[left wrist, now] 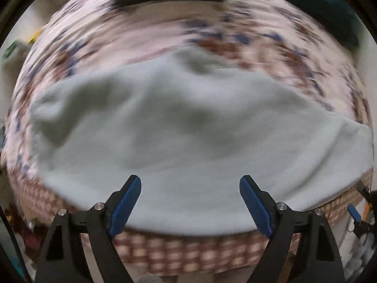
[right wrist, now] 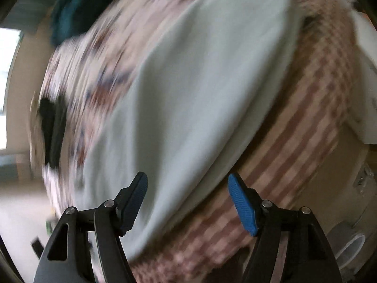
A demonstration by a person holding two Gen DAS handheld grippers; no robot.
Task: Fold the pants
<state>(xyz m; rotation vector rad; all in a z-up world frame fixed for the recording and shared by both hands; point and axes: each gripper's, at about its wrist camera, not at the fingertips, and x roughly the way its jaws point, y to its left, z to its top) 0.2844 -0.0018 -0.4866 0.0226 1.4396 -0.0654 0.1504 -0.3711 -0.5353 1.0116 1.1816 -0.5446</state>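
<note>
With the left tool (left wrist: 190, 184) and right tool (right wrist: 187, 181) both spread and empty, the pale pants (left wrist: 188, 141) lie on the patterned bed (left wrist: 188, 254), seemingly folded though blurred, and a stray finger could snag and undo them.

The pale mint fleece pants (left wrist: 183, 127) cover the middle of the floral patterned bed (left wrist: 146, 37); bare cover rings them (both views are blurred), with a dark teal cloth heap (left wrist: 329, 7) at the far corner.
</note>
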